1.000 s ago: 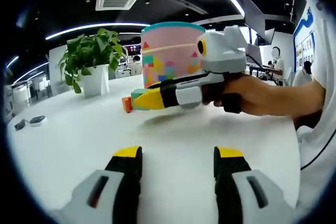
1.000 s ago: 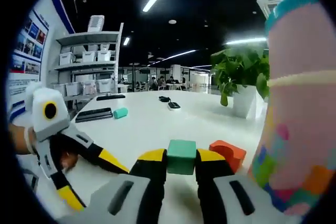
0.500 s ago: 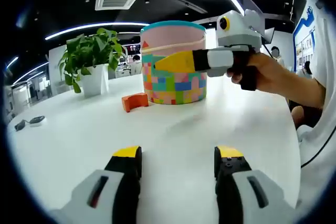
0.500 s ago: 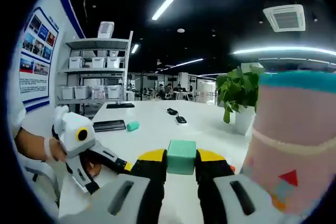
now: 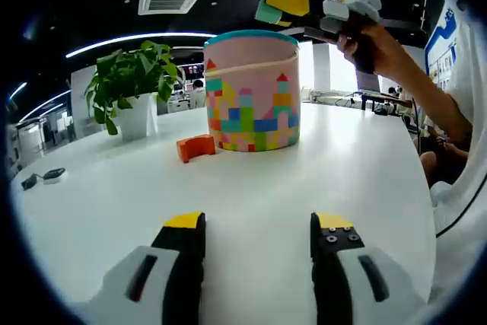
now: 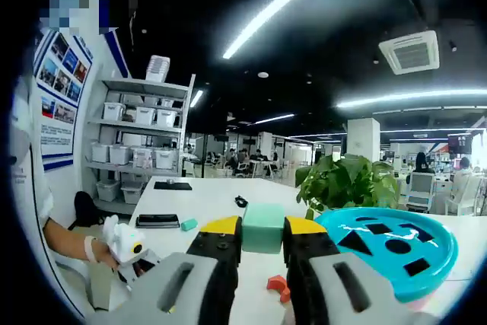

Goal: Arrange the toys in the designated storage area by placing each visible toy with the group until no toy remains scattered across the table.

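Up goes the right gripper (image 6: 262, 237), fingers clamped on the green block (image 6: 263, 227), above the bucket (image 6: 388, 249) lid. Line the block over a matching hole just ahead of the fingertips before releasing. Left gripper (image 5: 259, 230) hangs wide open, holding nothing.

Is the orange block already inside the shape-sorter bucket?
No, the orange block lies on the white table just beside the bucket, outside its wall.

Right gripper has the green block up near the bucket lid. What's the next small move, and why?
Probably shift the right gripper toward the square hole in the bucket's blue lid. Its jaws are shut on the green block, which is raised beside the lid rather than over any opening. The orange piece on the table can wait for the open left gripper.
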A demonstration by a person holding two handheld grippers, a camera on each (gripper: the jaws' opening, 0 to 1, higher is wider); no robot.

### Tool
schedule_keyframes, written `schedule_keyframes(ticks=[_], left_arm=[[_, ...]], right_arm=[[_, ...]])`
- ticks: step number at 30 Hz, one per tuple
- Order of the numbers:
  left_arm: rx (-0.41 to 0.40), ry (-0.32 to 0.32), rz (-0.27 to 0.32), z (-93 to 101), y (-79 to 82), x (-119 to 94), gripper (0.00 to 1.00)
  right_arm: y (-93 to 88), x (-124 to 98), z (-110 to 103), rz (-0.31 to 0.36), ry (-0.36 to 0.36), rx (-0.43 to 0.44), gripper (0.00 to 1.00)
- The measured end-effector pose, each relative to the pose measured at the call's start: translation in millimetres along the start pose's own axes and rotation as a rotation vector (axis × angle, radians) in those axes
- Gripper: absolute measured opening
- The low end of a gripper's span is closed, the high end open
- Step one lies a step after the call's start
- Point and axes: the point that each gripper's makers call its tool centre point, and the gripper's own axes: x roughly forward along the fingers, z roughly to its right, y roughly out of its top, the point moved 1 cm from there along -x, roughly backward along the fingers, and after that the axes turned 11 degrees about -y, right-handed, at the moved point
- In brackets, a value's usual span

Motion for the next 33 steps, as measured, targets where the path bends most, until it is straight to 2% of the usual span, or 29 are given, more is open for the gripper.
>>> schedule_keyframes(ticks=[3, 6, 9, 14, 19, 21, 33], left_arm=[[0.0, 0.004, 0.0, -0.9, 0.0, -0.4, 0.57], [0.004, 0.01, 0.001, -1.7, 0.1, -0.9, 0.57], [0.005, 0.012, 0.002, -1.9, 0.2, -1.3, 0.57], [0.007, 0.006, 0.002, -1.1, 0.1, -1.0, 0.57], [0.009, 0.008, 0.002, -1.3, 0.2, -1.4, 0.57], [0.01, 0.011, 0.002, -1.7, 0.2, -1.7, 0.57], [0.014, 0.011, 0.003, -1.7, 0.3, -2.4, 0.57]], right_arm=[[15.1, 2.2, 28.0, 0.023, -0.025, 0.022, 0.21], [18.5, 8.4, 55.0, 0.01, -0.069, -0.004, 0.21], [18.4, 14.5, 70.7, -0.002, -0.084, -0.015, 0.21], [17.3, 26.4, 84.7, -0.032, -0.078, -0.034, 0.21], [4.8, 43.6, 98.6, -0.115, -0.07, -0.023, 0.21], [-5.6, 51.4, 107.3, -0.163, -0.072, -0.004, 0.21], [-36.8, 58.2, 116.1, -0.272, -0.081, -0.019, 0.21]])
